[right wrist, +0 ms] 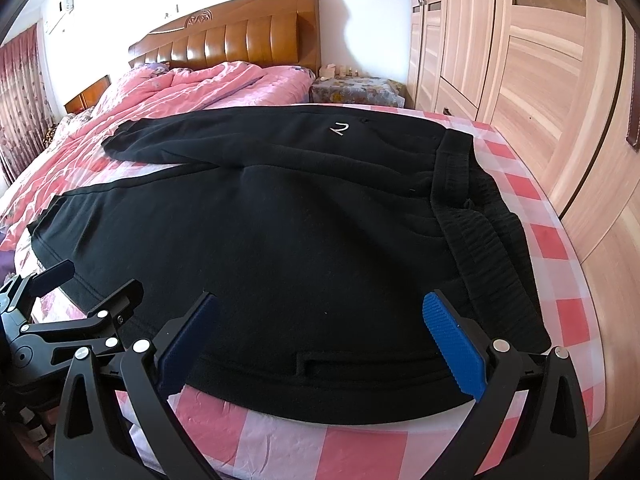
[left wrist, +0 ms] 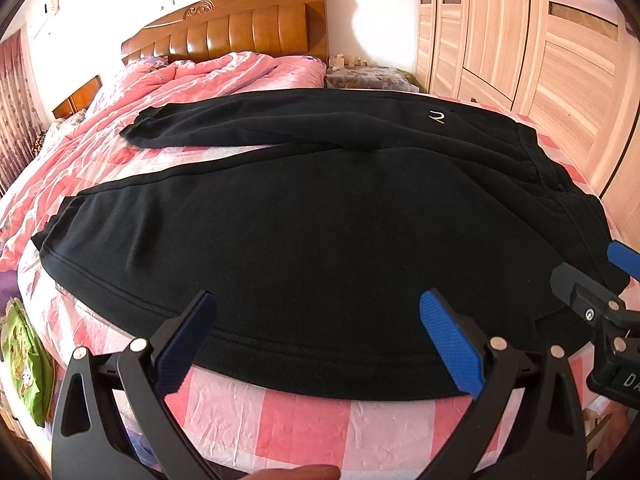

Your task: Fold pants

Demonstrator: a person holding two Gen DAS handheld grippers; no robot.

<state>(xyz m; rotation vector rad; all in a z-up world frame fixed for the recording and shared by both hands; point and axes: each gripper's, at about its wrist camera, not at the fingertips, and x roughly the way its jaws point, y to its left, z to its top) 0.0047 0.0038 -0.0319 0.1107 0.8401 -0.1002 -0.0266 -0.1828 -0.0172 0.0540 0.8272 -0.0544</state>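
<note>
Pants [left wrist: 320, 220] spread flat, near hem along bed [left wrist: 304, 432] edge — left gripper [left wrist: 318, 320] wide, right gripper [right wrist: 320, 320] wide

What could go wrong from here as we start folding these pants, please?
1. Both hand-held grippers, left and right, are open over the near leg of the pants; a shallow pinch might lift only the top layer.
2. The waistband is bunched, so creases may get folded in.
</note>
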